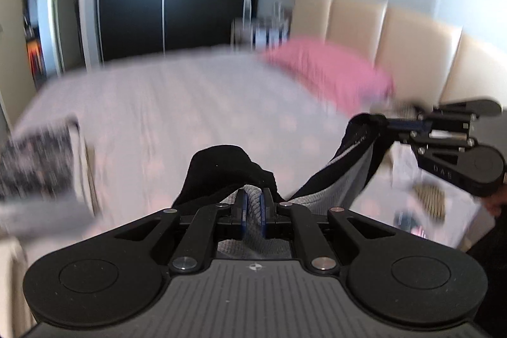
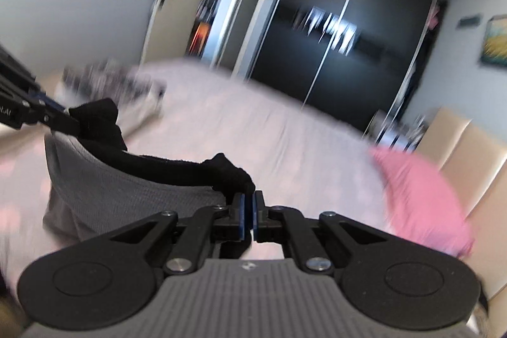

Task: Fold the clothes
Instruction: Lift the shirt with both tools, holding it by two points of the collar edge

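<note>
Left gripper [image 1: 252, 205] clamped on grey-black garment [image 1: 345, 173], right gripper [image 2: 253, 211] pinching its black edge, cloth strung between them above the bed [image 1: 190, 103], pink pillow [image 1: 329, 72] beyond.

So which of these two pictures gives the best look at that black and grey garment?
The right wrist view: the garment hangs spread between the left gripper and right gripper, showing its grey inside and black edge. The left wrist view shows only bunched fabric at each gripper, with the middle hidden.
</note>
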A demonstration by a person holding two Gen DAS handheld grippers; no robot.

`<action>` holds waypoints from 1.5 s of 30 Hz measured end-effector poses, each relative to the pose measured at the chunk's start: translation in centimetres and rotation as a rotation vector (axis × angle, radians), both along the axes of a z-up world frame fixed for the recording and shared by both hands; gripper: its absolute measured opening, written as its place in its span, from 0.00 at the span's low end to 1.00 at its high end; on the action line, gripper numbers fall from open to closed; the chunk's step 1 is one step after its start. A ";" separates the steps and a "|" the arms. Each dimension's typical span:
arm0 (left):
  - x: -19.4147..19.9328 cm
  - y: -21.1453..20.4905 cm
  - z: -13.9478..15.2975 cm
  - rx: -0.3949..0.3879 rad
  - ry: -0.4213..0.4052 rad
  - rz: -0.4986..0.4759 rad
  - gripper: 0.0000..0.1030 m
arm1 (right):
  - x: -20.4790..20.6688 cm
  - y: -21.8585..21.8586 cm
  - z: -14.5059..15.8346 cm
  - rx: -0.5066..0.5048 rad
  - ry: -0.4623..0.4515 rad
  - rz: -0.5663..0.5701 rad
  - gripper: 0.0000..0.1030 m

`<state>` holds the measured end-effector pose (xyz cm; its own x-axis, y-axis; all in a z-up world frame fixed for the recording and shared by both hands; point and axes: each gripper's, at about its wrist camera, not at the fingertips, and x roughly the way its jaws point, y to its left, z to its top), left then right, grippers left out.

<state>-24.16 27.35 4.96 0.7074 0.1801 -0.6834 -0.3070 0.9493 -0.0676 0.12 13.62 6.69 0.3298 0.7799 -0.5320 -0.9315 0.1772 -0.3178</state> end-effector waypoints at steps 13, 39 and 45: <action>3.0 -1.0 -15.2 -0.093 0.346 -0.195 0.06 | 0.3 2.5 -15.3 -0.430 0.105 0.079 0.05; 1.1 -1.5 -13.4 0.123 0.265 -0.449 0.46 | 3.8 0.2 -22.0 -0.637 0.146 -0.102 0.05; 3.8 -1.4 -15.4 0.095 0.309 -0.540 0.49 | 4.0 -0.1 -22.0 -0.627 0.167 -0.099 0.06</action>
